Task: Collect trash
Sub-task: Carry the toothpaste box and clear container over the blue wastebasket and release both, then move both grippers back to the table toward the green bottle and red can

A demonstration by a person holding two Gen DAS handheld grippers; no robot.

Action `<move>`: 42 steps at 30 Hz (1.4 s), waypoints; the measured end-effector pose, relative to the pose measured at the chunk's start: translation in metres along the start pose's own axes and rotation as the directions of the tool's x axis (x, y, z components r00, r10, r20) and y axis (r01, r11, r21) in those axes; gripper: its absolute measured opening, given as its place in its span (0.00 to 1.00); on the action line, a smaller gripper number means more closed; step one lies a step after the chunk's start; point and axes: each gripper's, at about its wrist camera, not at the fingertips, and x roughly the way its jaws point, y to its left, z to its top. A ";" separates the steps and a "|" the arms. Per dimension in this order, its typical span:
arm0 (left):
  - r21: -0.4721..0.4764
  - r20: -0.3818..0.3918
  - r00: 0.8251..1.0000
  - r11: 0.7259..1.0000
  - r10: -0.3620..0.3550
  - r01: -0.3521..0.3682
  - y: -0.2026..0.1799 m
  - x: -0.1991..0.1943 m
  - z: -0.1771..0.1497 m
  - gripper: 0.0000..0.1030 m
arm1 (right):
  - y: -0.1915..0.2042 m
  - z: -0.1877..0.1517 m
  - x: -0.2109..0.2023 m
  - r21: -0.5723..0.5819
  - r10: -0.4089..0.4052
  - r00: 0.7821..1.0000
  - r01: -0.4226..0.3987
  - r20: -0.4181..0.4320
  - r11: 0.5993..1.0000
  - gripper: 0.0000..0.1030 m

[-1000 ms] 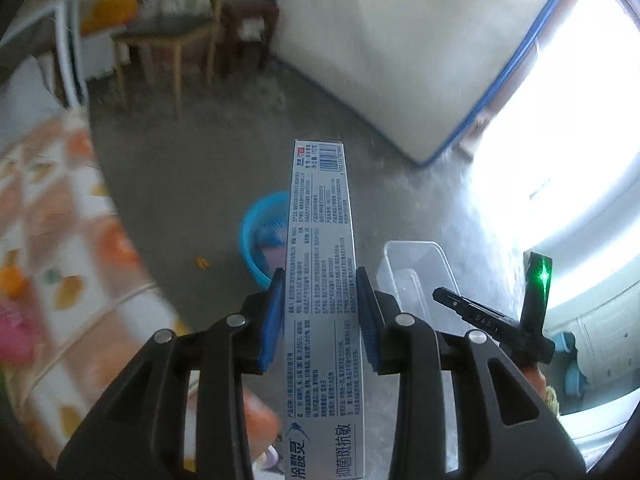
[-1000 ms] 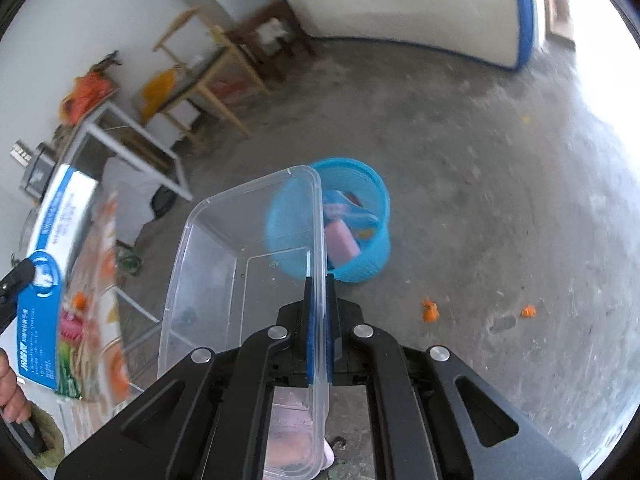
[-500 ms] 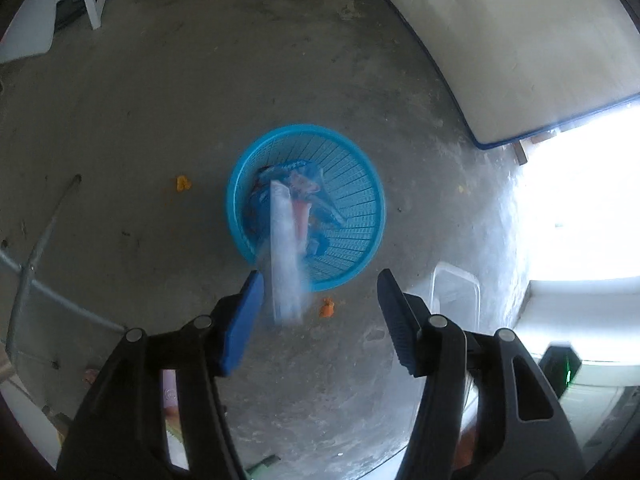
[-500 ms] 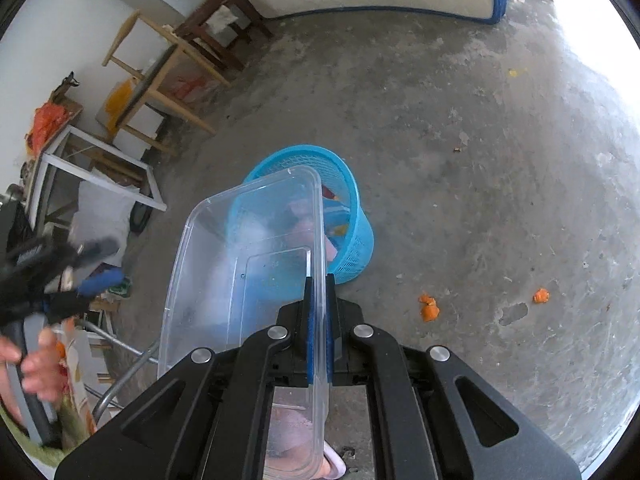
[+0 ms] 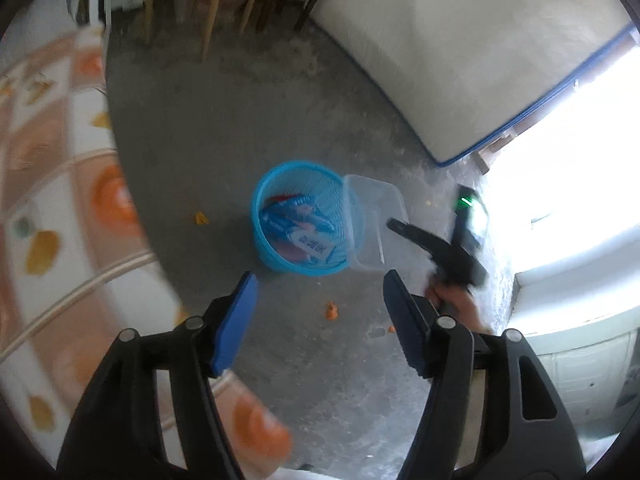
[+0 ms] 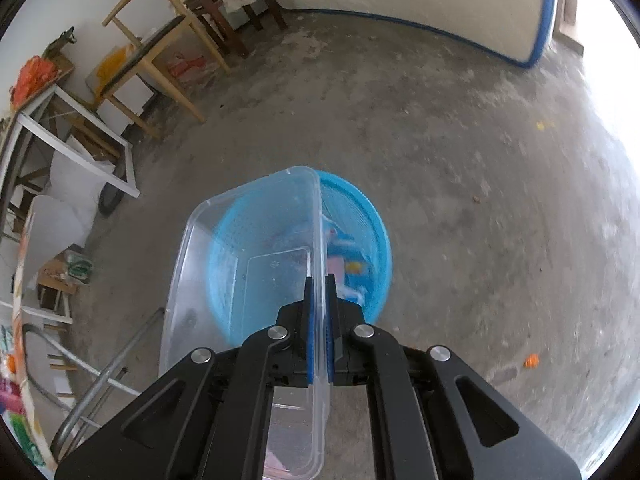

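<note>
Clear plastic rectangular container (image 6: 248,280) pinched by its rim in right tool (image 6: 319,316), poised over round blue mesh bin (image 5: 298,216) on floor; left tool (image 5: 320,320) opening, empty. Next: release squarely over bin.

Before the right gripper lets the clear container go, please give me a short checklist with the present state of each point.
1. Right gripper pinches the wall of the clear container: ok.
2. Container is over the blue basket: cannot tell. It overlaps the basket in the right wrist view, but sits at its rim in the left wrist view.
3. Basket stands upright on the floor: ok.
4. Room in the basket: cannot tell; packaging already lies inside.
5. Left gripper has nothing between its jaws, which are opening: ok.
6. Orange scraps picked up from the floor: not ok.
</note>
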 end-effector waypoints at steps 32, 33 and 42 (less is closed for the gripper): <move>-0.200 0.504 0.856 0.980 0.115 -0.014 0.126 -0.210 -0.192 0.75 | 0.162 -0.129 -0.208 -0.476 0.366 0.929 -0.300 0.051 0.827 0.74; -0.225 0.515 0.846 0.974 0.135 -0.019 0.135 -0.215 -0.200 0.75 | 0.179 -0.136 -0.211 -0.508 0.395 0.918 -0.326 0.031 0.797 0.74; -0.430 0.528 0.774 0.896 0.350 -0.112 0.205 -0.246 -0.247 0.75 | 0.347 -0.203 -0.206 -0.723 0.494 0.855 -0.440 -0.157 0.533 0.79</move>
